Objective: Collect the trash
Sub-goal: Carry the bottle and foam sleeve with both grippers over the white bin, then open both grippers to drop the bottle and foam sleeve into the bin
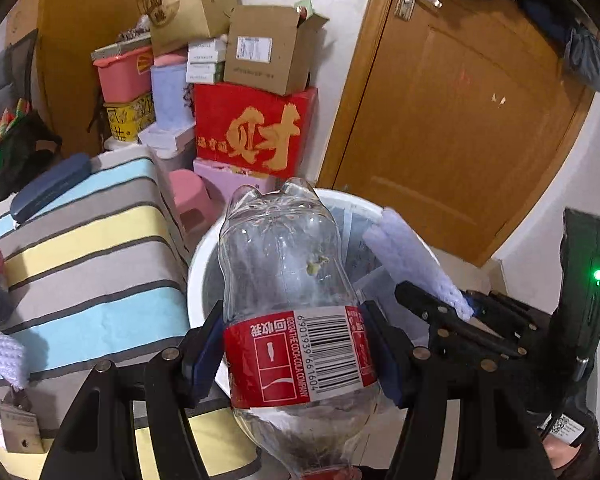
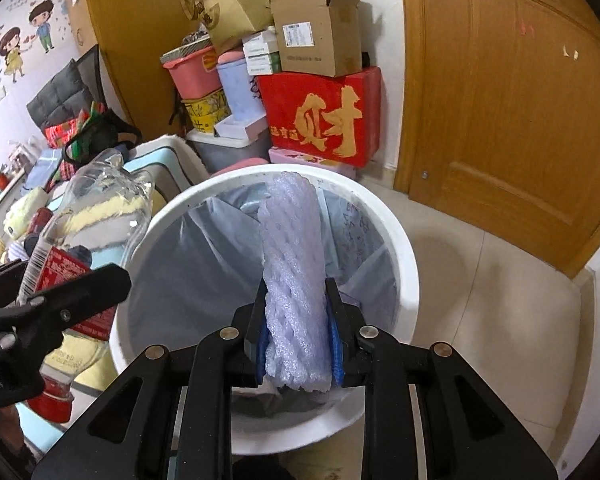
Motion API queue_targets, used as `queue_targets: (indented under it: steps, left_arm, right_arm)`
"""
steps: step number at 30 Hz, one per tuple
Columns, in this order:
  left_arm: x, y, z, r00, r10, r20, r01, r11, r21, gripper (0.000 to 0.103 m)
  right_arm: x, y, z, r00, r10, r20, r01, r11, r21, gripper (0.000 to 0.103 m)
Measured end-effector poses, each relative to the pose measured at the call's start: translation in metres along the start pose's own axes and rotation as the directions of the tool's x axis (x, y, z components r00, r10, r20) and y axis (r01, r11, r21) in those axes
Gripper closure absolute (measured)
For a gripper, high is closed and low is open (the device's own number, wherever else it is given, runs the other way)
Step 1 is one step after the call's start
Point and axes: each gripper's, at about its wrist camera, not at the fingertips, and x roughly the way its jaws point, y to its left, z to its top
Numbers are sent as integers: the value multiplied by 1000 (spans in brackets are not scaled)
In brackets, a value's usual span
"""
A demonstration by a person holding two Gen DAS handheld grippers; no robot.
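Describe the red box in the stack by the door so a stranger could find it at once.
Start at the brown wooden door and look just left of it, to the pile of boxes against the white wall. The red cardboard box sits under an open brown cardboard carton and on a pink box. It alone bears a large gold Chinese character.

Even indoor light; fisheye-bent edges

Open bin mouth (image 2: 404, 248) between striped bed (image 1: 92, 240) and bare floor (image 2: 500, 300).
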Motion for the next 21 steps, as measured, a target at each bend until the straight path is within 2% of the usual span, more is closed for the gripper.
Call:
queue_targets:
  steps: [8, 11, 12, 13, 14, 21]
  left_arm:
    - [4, 2, 2, 1000, 2, 16, -2, 1000, -10, 35]
    - [1, 5, 2, 1000, -12, 21, 13, 1000, -25, 35]
    - [0, 6, 1, 1000, -11, 24, 11, 1000, -24, 35]
    - [-2, 6, 1, 1000, -2, 27, 3, 1000, -26, 35]
    - [-4, 7, 0, 999, 10, 33, -9, 1000, -29, 35]
    - [-19, 12, -5, 999, 17, 51, -15, 999, -38, 35]
  right_arm:
    - [10, -7, 2, 999, -29, -26, 29, 1000, -3, 75]
    - [10, -7, 1, 999, -34, -31, 34, 999, -3, 64]
    - [8, -7, 0, 999, -32, -27, 32, 999, 0, 57]
    - [8, -7, 0, 999, -30, -22, 30, 1000, 3, 50]
    - [7, -7, -1, 1000, -24, -17, 24, 1000, 8, 48]
    - [0, -2, -2, 1000, -19, -1, 19, 1000, 25, 47]
